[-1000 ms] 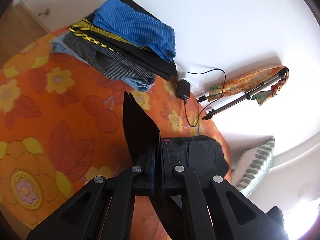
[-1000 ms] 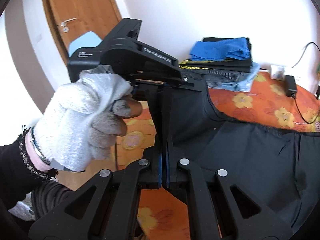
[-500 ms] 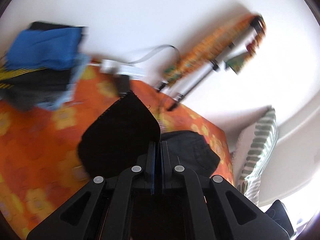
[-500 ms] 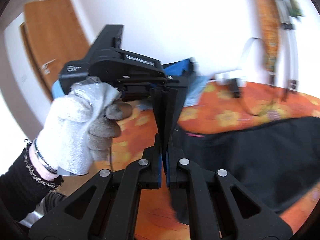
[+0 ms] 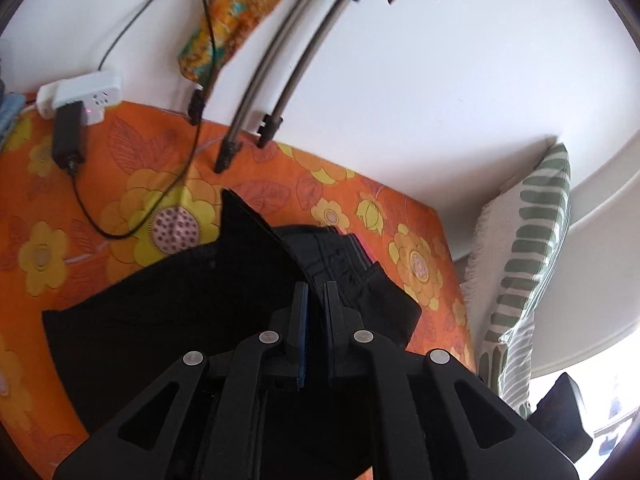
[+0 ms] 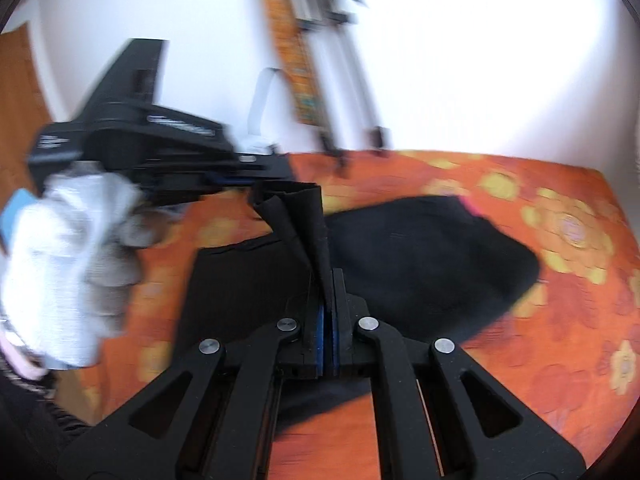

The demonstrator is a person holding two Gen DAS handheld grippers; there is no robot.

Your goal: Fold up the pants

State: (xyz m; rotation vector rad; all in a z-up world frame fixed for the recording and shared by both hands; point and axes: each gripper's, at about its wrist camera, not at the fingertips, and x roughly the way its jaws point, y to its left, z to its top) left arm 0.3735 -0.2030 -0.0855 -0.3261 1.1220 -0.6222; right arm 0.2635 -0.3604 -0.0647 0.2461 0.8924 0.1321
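We have both tools clamped on the black pants point(image 6: 420, 248), which lie spread on the orange floral bed point(image 6: 560, 280). Right tool point(image 6: 329, 312) pinches a raised fold of fabric running up toward 12 o'clock. Left tool point(image 5: 316, 312) grips a pant edge, a corner poking up at 11 o'clock. Gloved left hand point(image 6: 68, 264) sits at 9 o'clock in the right wrist view. Power strip point(image 5: 80, 94) at 10 o'clock, striped pillow point(image 5: 524, 264) at 3 o'clock.
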